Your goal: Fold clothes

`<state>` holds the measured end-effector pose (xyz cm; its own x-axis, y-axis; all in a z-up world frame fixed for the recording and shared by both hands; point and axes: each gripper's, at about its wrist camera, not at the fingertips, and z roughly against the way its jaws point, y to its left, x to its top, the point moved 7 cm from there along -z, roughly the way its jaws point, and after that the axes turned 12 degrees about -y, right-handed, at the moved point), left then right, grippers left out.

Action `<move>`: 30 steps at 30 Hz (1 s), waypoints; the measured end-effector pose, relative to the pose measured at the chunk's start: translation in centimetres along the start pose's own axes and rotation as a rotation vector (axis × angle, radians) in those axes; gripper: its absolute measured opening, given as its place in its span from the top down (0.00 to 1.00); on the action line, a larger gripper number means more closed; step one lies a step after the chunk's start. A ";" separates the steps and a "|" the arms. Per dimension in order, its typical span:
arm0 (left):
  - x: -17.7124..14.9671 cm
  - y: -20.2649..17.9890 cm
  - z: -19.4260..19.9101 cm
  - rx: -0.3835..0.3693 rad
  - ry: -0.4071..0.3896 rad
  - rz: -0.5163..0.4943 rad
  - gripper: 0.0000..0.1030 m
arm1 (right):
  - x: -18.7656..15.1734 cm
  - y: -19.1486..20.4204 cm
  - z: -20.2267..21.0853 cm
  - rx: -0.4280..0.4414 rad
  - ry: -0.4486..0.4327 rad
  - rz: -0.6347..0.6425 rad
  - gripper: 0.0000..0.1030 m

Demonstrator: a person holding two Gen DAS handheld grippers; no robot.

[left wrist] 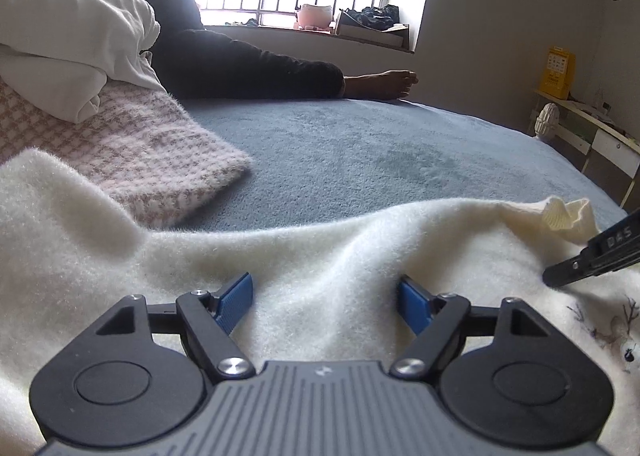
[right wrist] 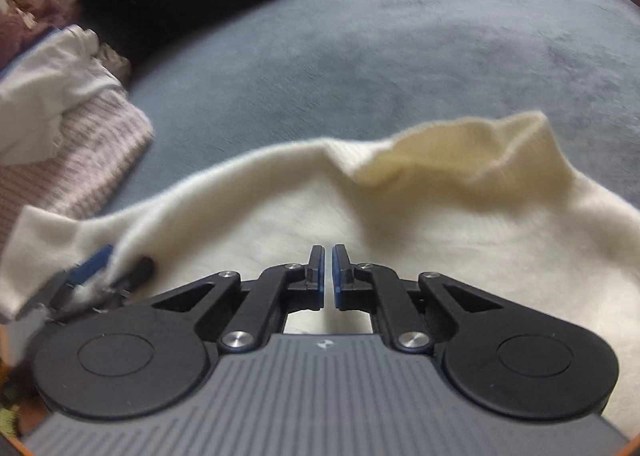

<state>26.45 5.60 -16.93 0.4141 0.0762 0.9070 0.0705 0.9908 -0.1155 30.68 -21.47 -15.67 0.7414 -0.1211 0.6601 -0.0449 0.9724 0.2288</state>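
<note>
A fluffy white sweater lies spread over the near part of the blue bed, its ribbed cream collar standing up at the far right. My left gripper is open low over the sweater, and a soft ridge of the knit rises between its blue pads without being pinched. From the right wrist, the sweater fills the foreground with the collar ahead. My right gripper is shut just above the knit, with no cloth seen between its pads. Its black tip rests on the sweater.
A folded pink-and-white knit lies at the left with white garments piled on it. A person's leg in dark trousers stretches across the far side of the bed. A white desk stands beyond the right edge.
</note>
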 end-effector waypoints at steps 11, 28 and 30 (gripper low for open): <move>-0.2 -0.5 -0.1 0.021 0.008 -0.041 0.21 | 6.3 -9.7 -2.1 -0.043 -0.243 -0.445 0.95; -0.3 -0.7 -0.3 0.023 -0.004 -0.042 0.16 | 0.7 -17.3 3.8 -0.215 -0.163 -0.293 1.00; 0.0 -1.0 -0.4 0.026 0.017 -0.065 0.14 | 1.2 -17.5 4.6 -0.253 -0.180 -0.292 1.00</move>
<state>26.71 4.59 -17.01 0.4252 0.0097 0.9051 0.0741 0.9962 -0.0455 29.25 -39.60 -15.57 0.5689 -0.4094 0.7133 0.3321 0.9078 0.2561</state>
